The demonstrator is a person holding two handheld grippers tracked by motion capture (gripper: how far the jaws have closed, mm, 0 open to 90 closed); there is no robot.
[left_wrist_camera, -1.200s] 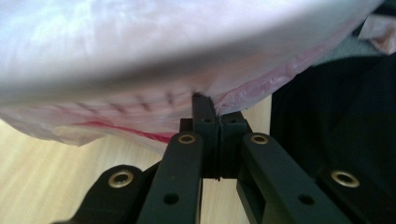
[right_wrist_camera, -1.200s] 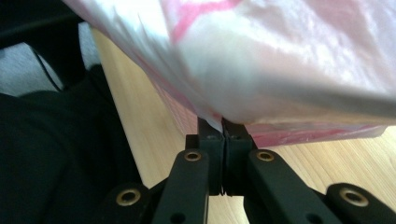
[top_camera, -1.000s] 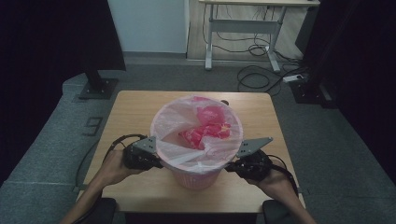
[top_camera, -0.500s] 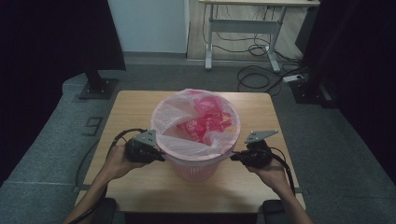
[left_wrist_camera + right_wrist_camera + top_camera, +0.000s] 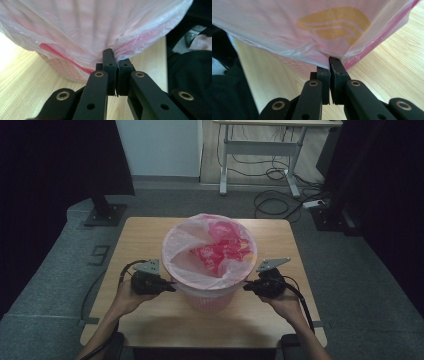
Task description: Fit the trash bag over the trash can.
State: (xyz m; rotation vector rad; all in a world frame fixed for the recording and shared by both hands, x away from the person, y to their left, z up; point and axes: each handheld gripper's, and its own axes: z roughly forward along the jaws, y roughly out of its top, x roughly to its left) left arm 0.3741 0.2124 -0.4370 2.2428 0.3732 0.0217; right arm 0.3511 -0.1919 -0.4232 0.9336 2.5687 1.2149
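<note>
On the table (image 5: 150,320), both grippers (image 5: 172,289) (image 5: 246,288) pinch the bag (image 5: 190,265).

The bag (image 5: 195,250) is see-through pale pink. Deeper pink shows in its crumpled middle, and it has a yellow-brown swirl mark (image 5: 333,23) on one side. The bin (image 5: 207,299) under it is pink with a tiny dotted grid pattern. The tabletop (image 5: 150,325) is light wood with thin grain lines. Both tools, the left tool (image 5: 172,288) and the right tool (image 5: 246,288), are black, each with a grey plate on top. The floor (image 5: 370,290) is dark grey carpet.
</note>
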